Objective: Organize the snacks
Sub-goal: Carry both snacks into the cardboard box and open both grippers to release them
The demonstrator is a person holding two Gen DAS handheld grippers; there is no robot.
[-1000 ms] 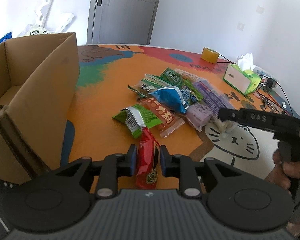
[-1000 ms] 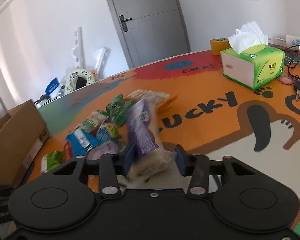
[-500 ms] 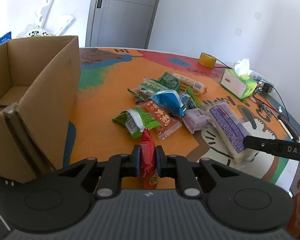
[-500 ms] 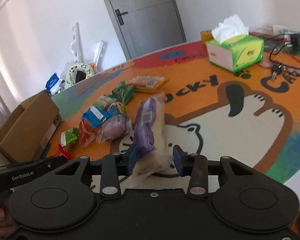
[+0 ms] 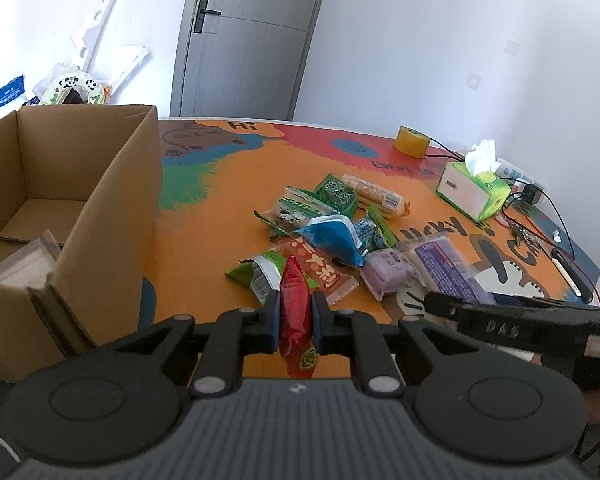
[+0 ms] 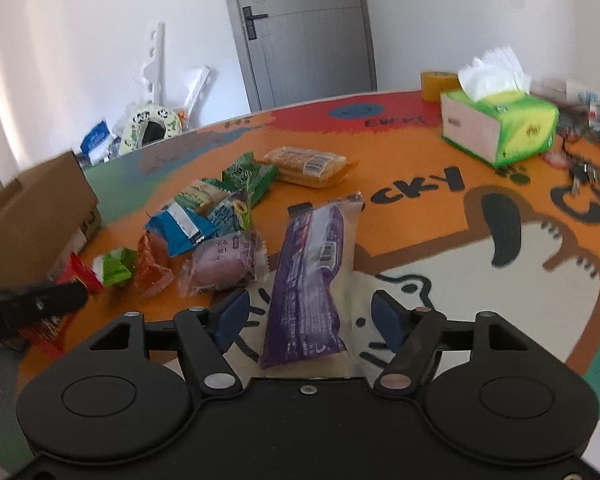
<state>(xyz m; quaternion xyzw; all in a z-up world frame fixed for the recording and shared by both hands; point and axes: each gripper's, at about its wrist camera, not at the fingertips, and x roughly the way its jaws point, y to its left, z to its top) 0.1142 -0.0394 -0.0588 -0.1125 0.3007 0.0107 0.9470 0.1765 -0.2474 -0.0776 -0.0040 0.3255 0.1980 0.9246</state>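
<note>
- A plain room in a home, or a room set up like one: white walls and a grey door (image 5: 244, 40) with a lever handle at the upper middle of the frame.
- A round table (image 5: 228, 184) under a bright cartoon cover fills the centre.
- A tissue box (image 6: 500, 128) sits at the upper right.
- Loose household clutter (image 6: 148, 124) lies against the wall at the upper left.

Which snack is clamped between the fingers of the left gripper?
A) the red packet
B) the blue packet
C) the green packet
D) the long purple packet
A: in the left wrist view the left gripper is shut on the red packet, which stands upright between its pads; the long purple packet lies on the table between the right gripper's opening jaws.
</note>
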